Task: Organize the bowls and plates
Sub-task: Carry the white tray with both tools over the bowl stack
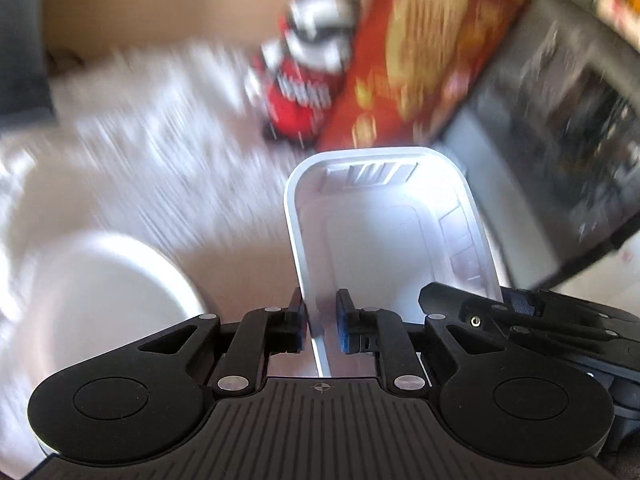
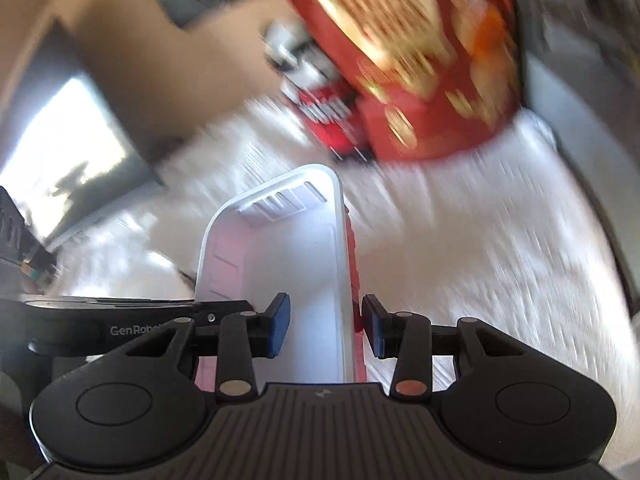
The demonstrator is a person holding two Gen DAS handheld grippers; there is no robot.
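Beside the left claw (image 1: pixel 322 326), a white bowl (image 1: pixel 100 292) shows.

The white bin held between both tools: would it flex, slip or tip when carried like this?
The white bin looks like thin moulded plastic, so probably light and a little flexible along its rim. The left tool and right tool each pinch one side wall only, so it could slip or pivot. Being empty, it probably sways rather than tips.

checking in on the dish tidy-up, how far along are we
Nothing looks finished. In hand: the white tray, with the left tongs and right tongs on opposite walls. Left: the round white dish beside it.
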